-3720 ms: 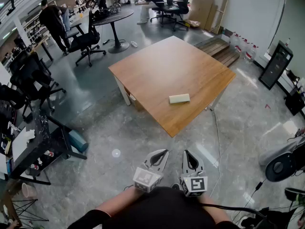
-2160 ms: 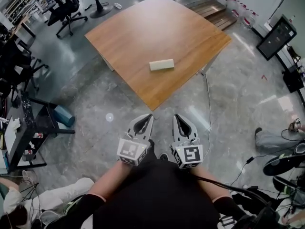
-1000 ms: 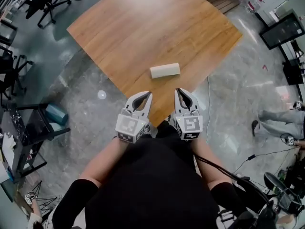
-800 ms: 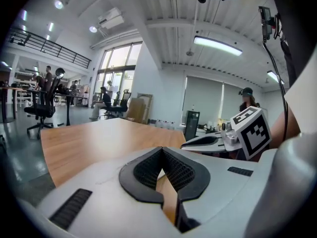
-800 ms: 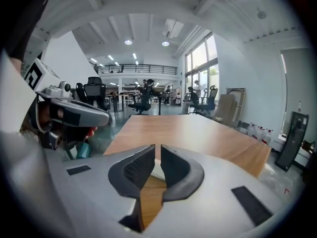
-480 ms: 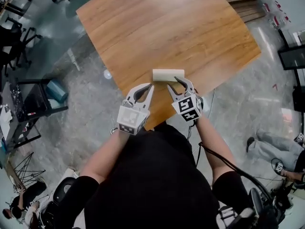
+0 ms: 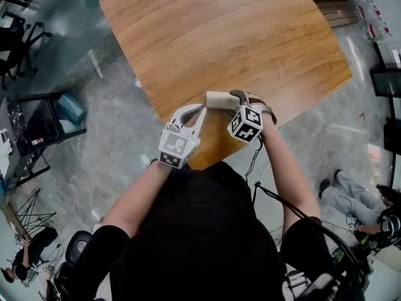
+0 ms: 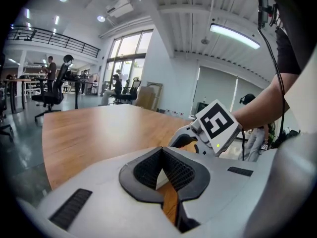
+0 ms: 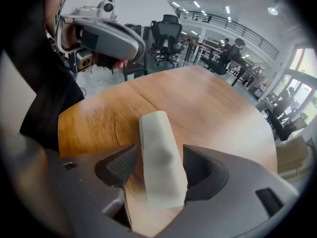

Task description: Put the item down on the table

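One pale block (image 9: 156, 133) lies near the tabletop's (image 7: 219, 36) corner between the right gripper's (image 9: 159, 155) just-opened jaws; left gripper (image 8: 162, 151) closed, empty.

Head view looks down; 2 gripper views share the table (image 7: 219, 30).

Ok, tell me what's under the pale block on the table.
The block lies flat on the wooden table. Only tabletop shows around it, and what its underside covers is hidden. The right gripper, whose jaws have just been opening, straddles it.
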Demonstrator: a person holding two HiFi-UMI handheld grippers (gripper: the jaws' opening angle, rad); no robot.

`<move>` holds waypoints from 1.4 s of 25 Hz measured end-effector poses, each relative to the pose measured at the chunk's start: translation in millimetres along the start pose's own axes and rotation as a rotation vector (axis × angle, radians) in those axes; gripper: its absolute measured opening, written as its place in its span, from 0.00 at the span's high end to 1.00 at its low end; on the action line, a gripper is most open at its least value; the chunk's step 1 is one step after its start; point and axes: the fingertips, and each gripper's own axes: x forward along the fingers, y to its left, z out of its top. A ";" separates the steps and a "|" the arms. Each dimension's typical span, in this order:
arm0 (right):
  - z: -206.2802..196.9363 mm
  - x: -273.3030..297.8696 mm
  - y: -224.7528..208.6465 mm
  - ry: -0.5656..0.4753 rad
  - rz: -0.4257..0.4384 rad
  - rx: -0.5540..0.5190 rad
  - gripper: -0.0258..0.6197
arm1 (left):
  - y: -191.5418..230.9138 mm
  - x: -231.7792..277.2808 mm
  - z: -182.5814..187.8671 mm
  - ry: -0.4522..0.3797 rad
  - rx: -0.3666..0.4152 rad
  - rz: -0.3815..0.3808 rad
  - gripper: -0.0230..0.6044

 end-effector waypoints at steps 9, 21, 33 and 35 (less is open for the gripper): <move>-12.4 31.7 0.3 0.134 0.203 -0.058 0.57 | 14.4 1.5 -3.5 0.002 -0.042 -0.005 0.96; -15.3 29.6 -0.1 0.106 0.257 -0.067 0.57 | 14.5 4.1 -1.3 -0.003 -0.059 -0.005 0.96; 22.9 -85.8 -5.1 -0.248 -0.072 0.350 0.57 | 2.4 -22.3 32.9 -0.072 -0.045 -0.041 0.96; 25.0 -108.5 -3.3 -0.308 -0.125 0.419 0.57 | -6.3 -24.6 40.2 -0.090 -0.036 -0.049 0.96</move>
